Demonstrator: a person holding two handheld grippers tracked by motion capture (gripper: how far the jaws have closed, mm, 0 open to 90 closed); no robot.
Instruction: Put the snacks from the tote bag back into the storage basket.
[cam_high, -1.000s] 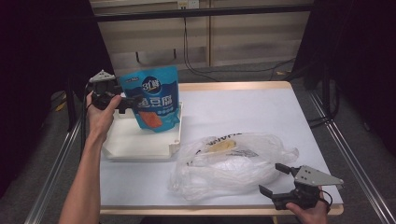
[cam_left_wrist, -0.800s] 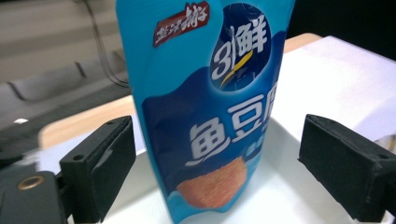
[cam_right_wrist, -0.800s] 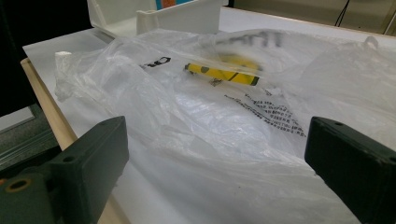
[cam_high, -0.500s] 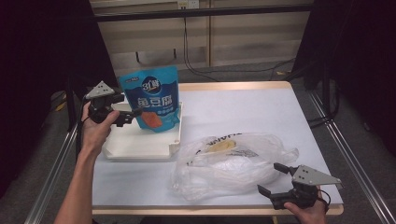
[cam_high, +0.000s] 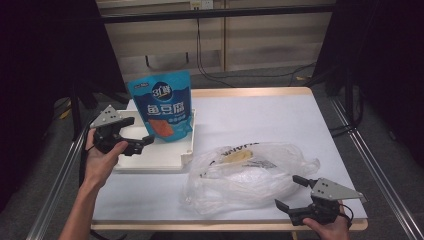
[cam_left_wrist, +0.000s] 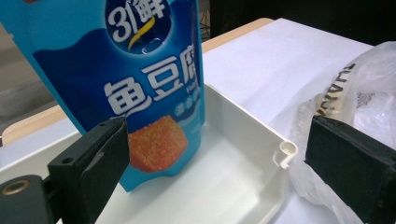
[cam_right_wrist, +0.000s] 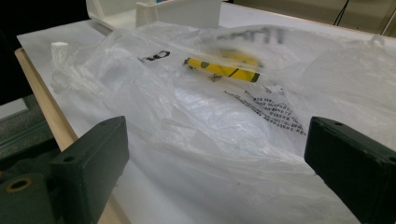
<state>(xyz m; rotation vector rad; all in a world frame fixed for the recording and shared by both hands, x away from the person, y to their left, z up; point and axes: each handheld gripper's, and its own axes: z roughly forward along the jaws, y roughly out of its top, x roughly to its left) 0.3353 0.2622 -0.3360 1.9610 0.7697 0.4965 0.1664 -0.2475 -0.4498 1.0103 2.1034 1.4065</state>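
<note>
A blue snack pouch (cam_high: 162, 107) stands upright at the back of a white tray (cam_high: 150, 159) on the left of the table. My left gripper (cam_high: 140, 131) hovers open just left of the tray, apart from the pouch. In the left gripper view the pouch (cam_left_wrist: 140, 84) stands beyond the open left gripper (cam_left_wrist: 215, 154), over the tray's rim (cam_left_wrist: 261, 126). A clear plastic bag (cam_high: 250, 172) with a yellow packet (cam_right_wrist: 224, 70) inside lies at the front middle. My right gripper (cam_high: 286, 191) is open at the bag's near right edge, its jaws on either side of the crumpled film (cam_right_wrist: 224, 116).
The table's wooden front edge (cam_right_wrist: 42, 93) runs close under the right gripper. The white tabletop (cam_high: 260, 117) stretches behind the bag to the right of the tray. A corner of the tray (cam_right_wrist: 177, 11) stands beyond the bag.
My left gripper has drawn away from the pouch's left edge, down and toward the person; the pouch stays standing in the tray. The right gripper has barely moved.
</note>
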